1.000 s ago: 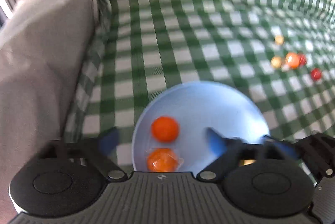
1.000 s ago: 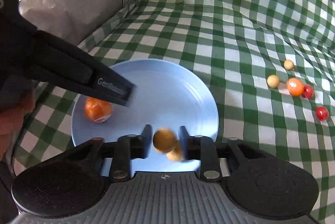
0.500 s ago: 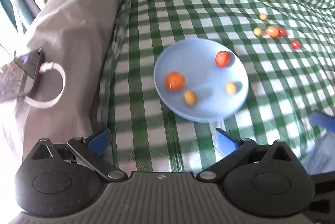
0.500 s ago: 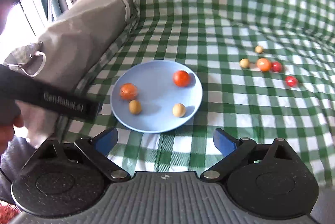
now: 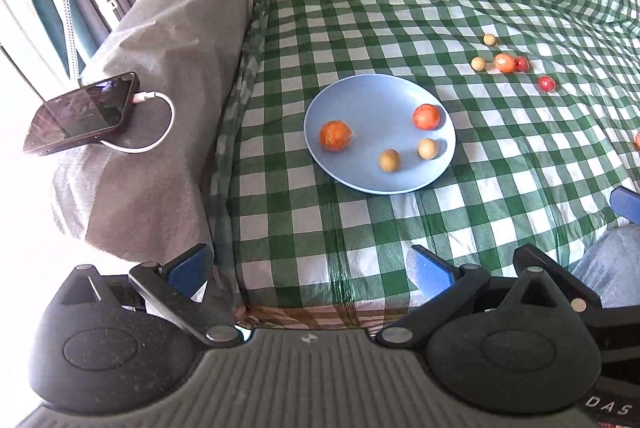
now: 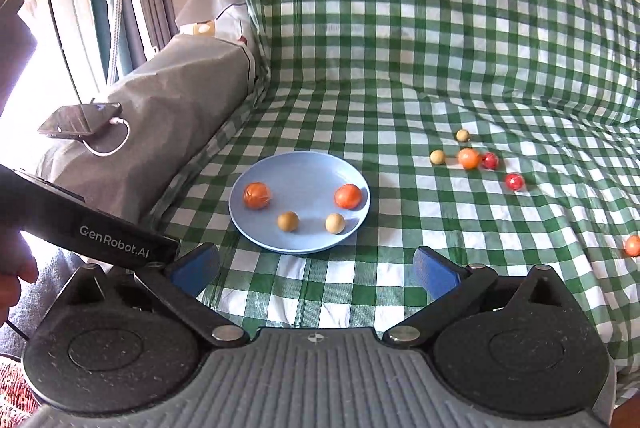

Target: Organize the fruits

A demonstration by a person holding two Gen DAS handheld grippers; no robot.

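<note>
— Where is the fruit?
— Four pieces lie apart on the blue plate [image 6: 280, 244]: two orange fruits [image 6: 257, 195], two tan balls [image 6: 288, 221]. The plate rests on the green checked cloth [image 6: 400, 68]. Five more small fruits [image 6: 469, 158] sit in a loose cluster to its right, one orange one [image 6: 633, 245] farther off.
— And the grippers?
— The left gripper [image 5: 308, 268] and right gripper [image 6: 316, 264] both hang near the cloth's front edge, jaws spread wide, gripping nothing.
— Anything else?
— A phone [image 5: 80, 112] lies on the grey cushion [image 5: 168, 76].
</note>
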